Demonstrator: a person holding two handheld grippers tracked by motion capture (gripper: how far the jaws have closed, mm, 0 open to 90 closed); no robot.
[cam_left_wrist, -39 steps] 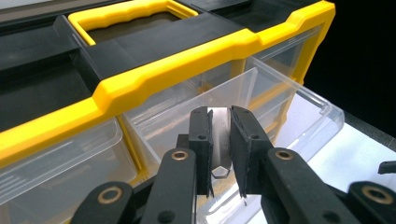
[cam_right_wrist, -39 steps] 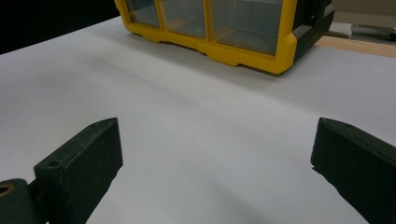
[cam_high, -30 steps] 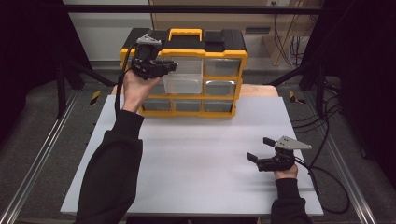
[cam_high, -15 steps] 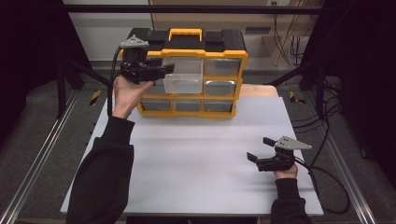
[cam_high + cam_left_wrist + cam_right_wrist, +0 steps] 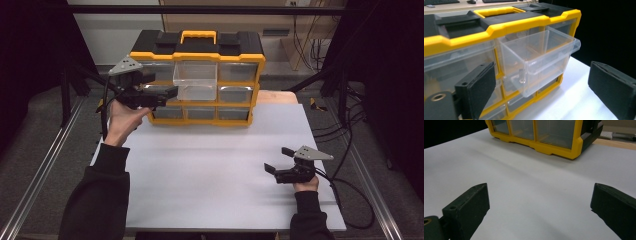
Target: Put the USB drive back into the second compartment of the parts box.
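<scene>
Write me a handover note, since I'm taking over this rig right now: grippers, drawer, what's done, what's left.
Left gripper: open, raised at the organizer's left front, holding nothing.
Right gripper: open, low over the white table near its right edge, empty.
Clear drawer, top middle: pulled partway out, looks empty.
Done: drawer is out of its slot.
Left: probably fill it or push it shut; other drawers sit closed.

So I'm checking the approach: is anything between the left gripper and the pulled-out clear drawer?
Nothing visible. The left gripper is open, beside the clear drawer, with only open air between them.
</scene>
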